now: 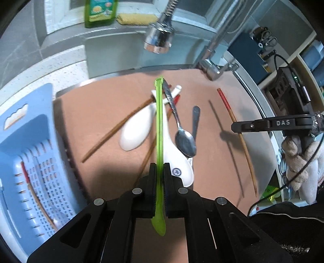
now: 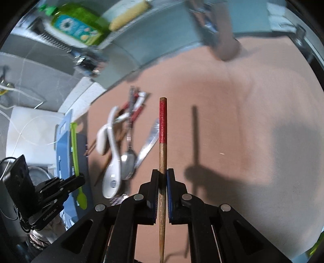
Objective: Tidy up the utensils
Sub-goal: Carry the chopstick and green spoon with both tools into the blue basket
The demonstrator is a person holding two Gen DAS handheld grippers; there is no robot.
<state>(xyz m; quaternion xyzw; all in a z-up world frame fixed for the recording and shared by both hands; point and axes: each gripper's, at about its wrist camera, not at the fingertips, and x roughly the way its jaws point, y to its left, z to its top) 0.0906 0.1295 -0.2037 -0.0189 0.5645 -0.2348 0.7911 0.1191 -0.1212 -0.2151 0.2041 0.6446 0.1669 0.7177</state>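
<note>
My left gripper [image 1: 159, 168] is shut on a green plastic spoon [image 1: 159, 125] and holds it above a pile on the brown mat: two white ceramic spoons [image 1: 134, 129], a metal spoon [image 1: 183, 137] and brown chopsticks [image 1: 113, 131]. My right gripper [image 2: 162, 174] is shut on a red-tipped wooden chopstick [image 2: 163, 129], held above the mat. It shows in the left wrist view [image 1: 235, 127] around that chopstick [image 1: 228, 109]. The left gripper [image 2: 80, 176] with the green spoon [image 2: 75, 145] shows in the right wrist view, left of the pile [image 2: 119, 153].
A blue slotted basket [image 1: 38, 161] holding a chopstick stands left of the mat [image 1: 212, 161]. A chrome faucet head [image 1: 160, 36] hangs over the back. A green soap bottle [image 1: 100, 12] and a yellow sponge [image 1: 135, 18] sit on the rear ledge.
</note>
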